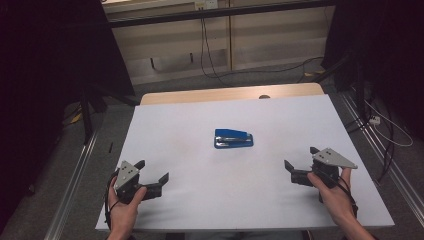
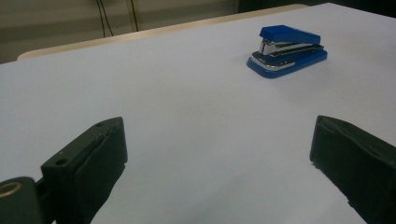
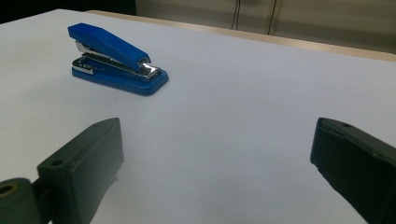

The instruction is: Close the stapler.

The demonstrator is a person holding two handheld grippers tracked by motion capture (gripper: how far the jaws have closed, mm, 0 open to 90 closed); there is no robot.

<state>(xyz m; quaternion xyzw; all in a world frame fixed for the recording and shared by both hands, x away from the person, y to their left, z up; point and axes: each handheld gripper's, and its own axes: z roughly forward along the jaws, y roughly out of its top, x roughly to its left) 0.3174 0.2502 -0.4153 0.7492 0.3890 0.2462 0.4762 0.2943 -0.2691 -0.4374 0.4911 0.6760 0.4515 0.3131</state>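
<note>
white table (image 1: 200,200) bears a blue, chrome-trimmed stapler (image 1: 233,138); both tongs gape empty.

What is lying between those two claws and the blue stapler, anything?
Nothing visible. Bare white table lies between the stapler and both the left gripper and the right gripper, whose jaws stand open.

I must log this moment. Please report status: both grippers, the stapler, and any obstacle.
Left gripper open, empty, low at near-left. Right gripper open, empty, near-right. Blue stapler mid-table, untouched, between both. Nothing in the way.
</note>
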